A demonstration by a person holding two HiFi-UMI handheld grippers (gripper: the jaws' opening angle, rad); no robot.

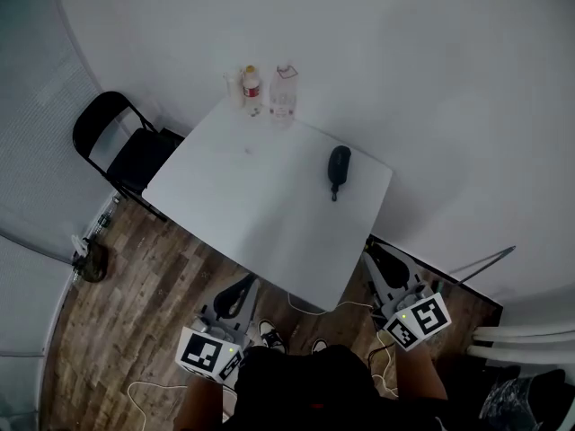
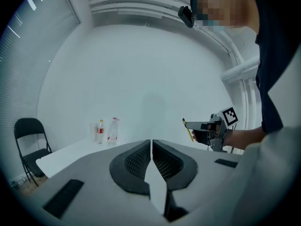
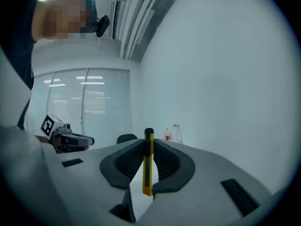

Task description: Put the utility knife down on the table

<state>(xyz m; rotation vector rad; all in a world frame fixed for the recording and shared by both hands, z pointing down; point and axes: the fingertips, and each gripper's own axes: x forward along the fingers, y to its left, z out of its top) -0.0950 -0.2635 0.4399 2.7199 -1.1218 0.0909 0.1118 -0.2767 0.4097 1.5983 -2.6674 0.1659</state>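
A yellow utility knife [image 3: 148, 166] with a black tip stands upright between the jaws of my right gripper [image 3: 148, 141], which is shut on it. In the head view that right gripper [image 1: 377, 260] hovers off the near right edge of the white table [image 1: 260, 205]. My left gripper [image 1: 241, 287] hangs off the near left edge, below the tabletop's corner. Its jaws [image 2: 151, 144] are shut with nothing between them. From the left gripper view I see the right gripper [image 2: 207, 126] holding the knife [image 2: 188, 129] level in the air.
Two bottles [image 1: 268, 90] and a small cup stand at the table's far corner. A dark mouse-like object [image 1: 339, 169] lies near the right edge. A black folding chair [image 1: 126, 146] stands left of the table. Cables trail on the wooden floor by the person's feet.
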